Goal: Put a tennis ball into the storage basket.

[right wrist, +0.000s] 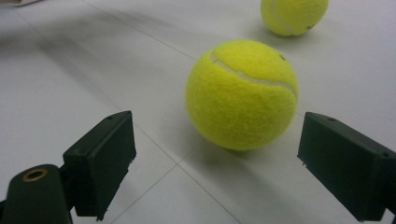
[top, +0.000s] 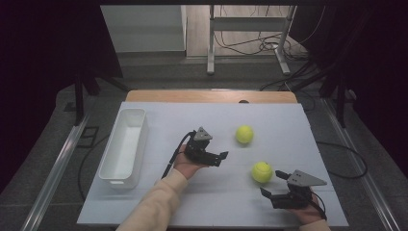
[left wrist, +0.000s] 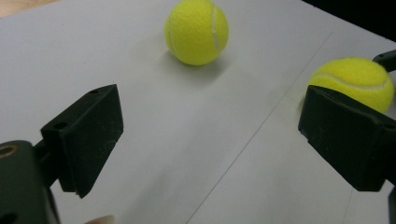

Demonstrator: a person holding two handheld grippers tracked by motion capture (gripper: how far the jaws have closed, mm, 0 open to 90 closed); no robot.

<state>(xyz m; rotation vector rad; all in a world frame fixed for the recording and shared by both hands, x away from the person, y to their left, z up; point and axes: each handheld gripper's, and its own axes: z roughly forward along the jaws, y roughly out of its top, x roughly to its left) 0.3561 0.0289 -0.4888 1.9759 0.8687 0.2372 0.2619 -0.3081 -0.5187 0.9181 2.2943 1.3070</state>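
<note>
right gripper (top: 272, 183) wide apart | near ball (top: 261, 172) just ahead | far ball (right wrist: 293, 15) cut off, seemingly untouched

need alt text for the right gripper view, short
A yellow tennis ball sits on the white table just ahead of the open right tongs, lined up with the gap between the black jaws. A second tennis ball lies farther back.

White table (top: 216, 202) bears two tennis balls (top: 244, 134) and a bin (top: 124, 147).
</note>
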